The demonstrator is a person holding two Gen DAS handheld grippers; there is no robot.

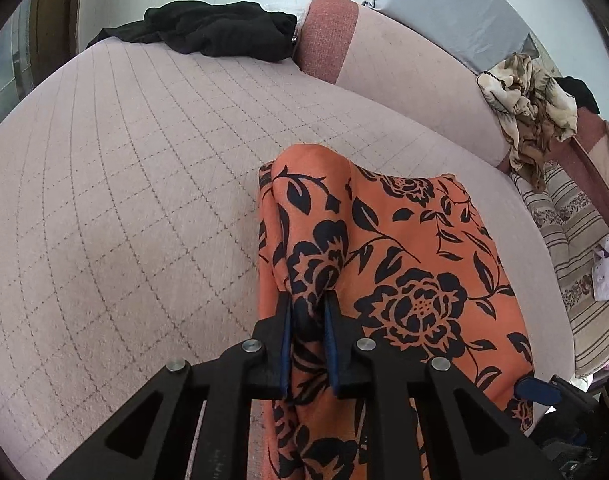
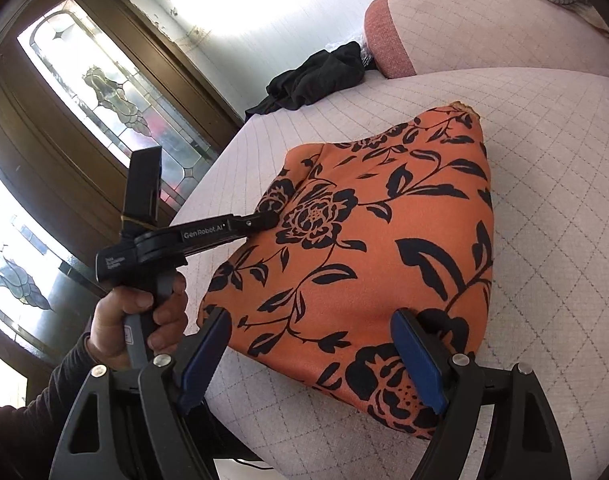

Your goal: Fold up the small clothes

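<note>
An orange garment with a black flower print (image 1: 404, 256) lies folded on the pink quilted sofa seat (image 1: 124, 184). My left gripper (image 1: 309, 308) is shut on a bunched fold at the garment's left edge; it also shows in the right wrist view (image 2: 264, 218), held by a hand. In the right wrist view the garment (image 2: 364, 248) lies spread in front of my right gripper (image 2: 316, 336), which is open with its blue pads on either side of the near edge, gripping nothing.
A black garment (image 1: 208, 32) lies crumpled at the far end of the seat by the armrest (image 1: 328, 36). A beige patterned cloth (image 1: 528, 108) hangs over the backrest at right, above a striped cushion (image 1: 572, 240). A glass-panelled wooden door (image 2: 104, 92) stands past the seat edge.
</note>
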